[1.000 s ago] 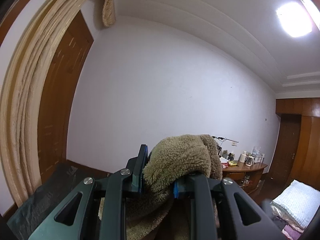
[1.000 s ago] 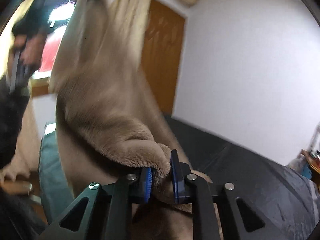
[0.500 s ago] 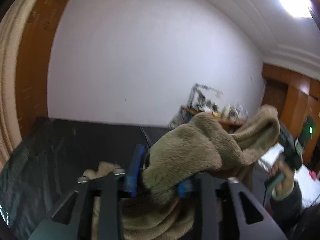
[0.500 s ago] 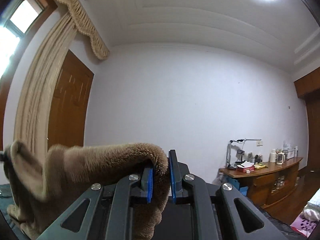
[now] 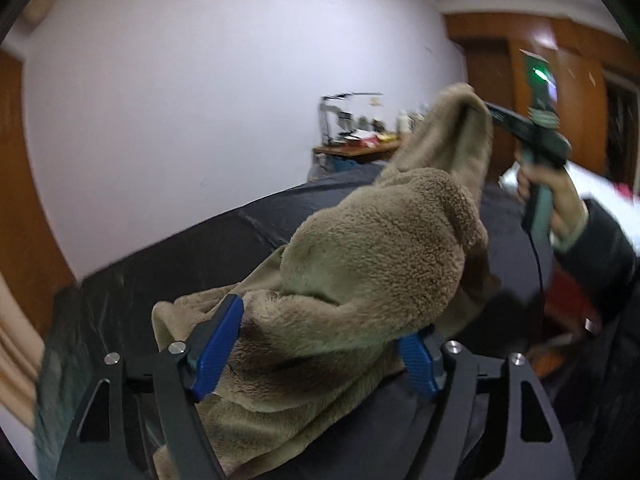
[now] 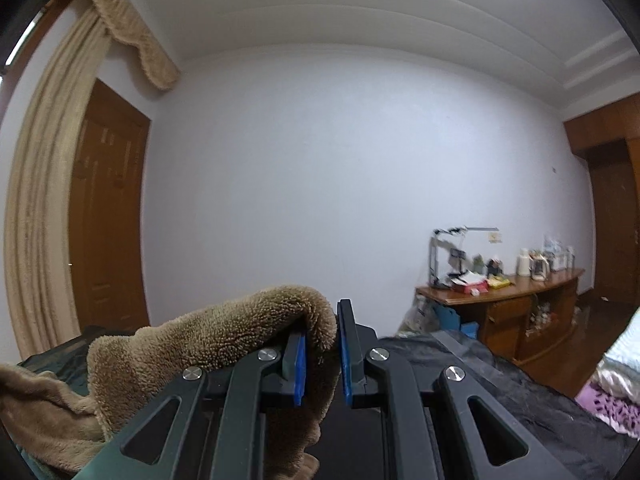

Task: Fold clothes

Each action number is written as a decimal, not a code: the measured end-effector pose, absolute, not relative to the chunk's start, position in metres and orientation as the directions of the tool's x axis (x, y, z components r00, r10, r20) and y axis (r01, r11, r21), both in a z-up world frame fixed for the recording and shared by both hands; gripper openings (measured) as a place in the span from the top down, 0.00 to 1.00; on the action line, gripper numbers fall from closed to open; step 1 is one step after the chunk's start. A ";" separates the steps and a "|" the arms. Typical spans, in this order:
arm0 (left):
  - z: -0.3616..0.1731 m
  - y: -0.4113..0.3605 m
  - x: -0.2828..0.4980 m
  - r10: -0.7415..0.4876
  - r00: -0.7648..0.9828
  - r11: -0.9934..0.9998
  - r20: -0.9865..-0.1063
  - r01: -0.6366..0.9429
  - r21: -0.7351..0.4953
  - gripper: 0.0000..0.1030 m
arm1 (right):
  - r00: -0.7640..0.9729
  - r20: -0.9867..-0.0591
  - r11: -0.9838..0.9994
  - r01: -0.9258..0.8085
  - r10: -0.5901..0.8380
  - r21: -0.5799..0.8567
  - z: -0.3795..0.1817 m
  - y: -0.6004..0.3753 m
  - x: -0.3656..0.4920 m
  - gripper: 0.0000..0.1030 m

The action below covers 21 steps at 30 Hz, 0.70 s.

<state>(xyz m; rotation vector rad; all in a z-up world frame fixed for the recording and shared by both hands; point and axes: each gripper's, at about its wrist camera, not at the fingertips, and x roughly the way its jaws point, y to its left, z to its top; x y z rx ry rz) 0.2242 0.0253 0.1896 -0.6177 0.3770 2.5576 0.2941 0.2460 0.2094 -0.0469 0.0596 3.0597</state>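
Fleece (image 5: pixel 372 264): one, tan, bunched over the dark sheet (image 5: pixel 168 280). Two grippers. My left gripper (image 5: pixel 316 344) is opening wide, fleece loose between its pads, not pinched. My right gripper (image 6: pixel 322 354) is clamped tight on one fleece edge, lifted off the sheet. Sheet bare towards the wall. One desk (image 6: pixel 516 292) stands far right.

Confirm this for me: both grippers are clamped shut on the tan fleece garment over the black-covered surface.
Not quite. The right gripper is shut on the tan fleece garment, but the left wrist view shows the left gripper opening, its pads spread, fleece lying loose between them.
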 end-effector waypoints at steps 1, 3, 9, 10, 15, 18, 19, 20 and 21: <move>0.190 0.029 0.229 0.386 -0.783 -0.832 -0.488 -0.523 0.183 0.23 | -0.995 -0.040 -0.994 -0.095 0.094 0.047 0.210 0.252 0.294 0.86; 0.191 0.035 0.234 0.379 -0.784 -0.809 -0.491 -0.539 0.235 0.22 | -0.992 -0.050 -0.990 -0.122 0.119 0.070 0.208 0.262 0.295 0.86; 0.194 0.054 0.238 0.361 -0.784 -0.745 -0.505 -0.568 0.349 0.21 | -0.982 0.014 -0.979 -0.184 0.186 0.083 0.223 0.274 0.308 0.86; 0.194 0.058 0.239 0.362 -0.783 -0.733 -0.507 -0.575 0.365 0.20 | -0.982 0.027 -0.979 -0.187 0.189 0.080 0.226 0.275 0.311 0.86; 0.182 0.078 0.221 0.348 -0.745 -0.691 -0.569 -0.614 0.381 0.20 | -0.981 0.026 -0.978 -0.192 0.195 0.086 0.228 0.280 0.315 0.86; 0.169 0.087 0.207 0.305 -0.735 -0.697 -0.605 -0.605 0.384 0.21 | -0.981 0.000 -0.977 -0.195 0.195 0.089 0.224 0.284 0.313 0.86; 0.170 0.086 0.202 0.305 -0.731 -0.721 -0.611 -0.596 0.353 0.27 | -0.981 -0.008 -0.976 -0.196 0.196 0.091 0.223 0.285 0.313 0.86; 0.171 0.085 0.197 0.306 -0.726 -0.744 -0.616 -0.586 0.321 0.40 | -0.980 -0.014 -0.976 -0.198 0.198 0.091 0.222 0.286 0.313 0.86; 0.172 0.084 0.191 0.307 -0.721 -0.765 -0.621 -0.575 0.290 0.46 | -0.980 -0.018 -0.976 -0.200 0.200 0.090 0.221 0.287 0.313 0.86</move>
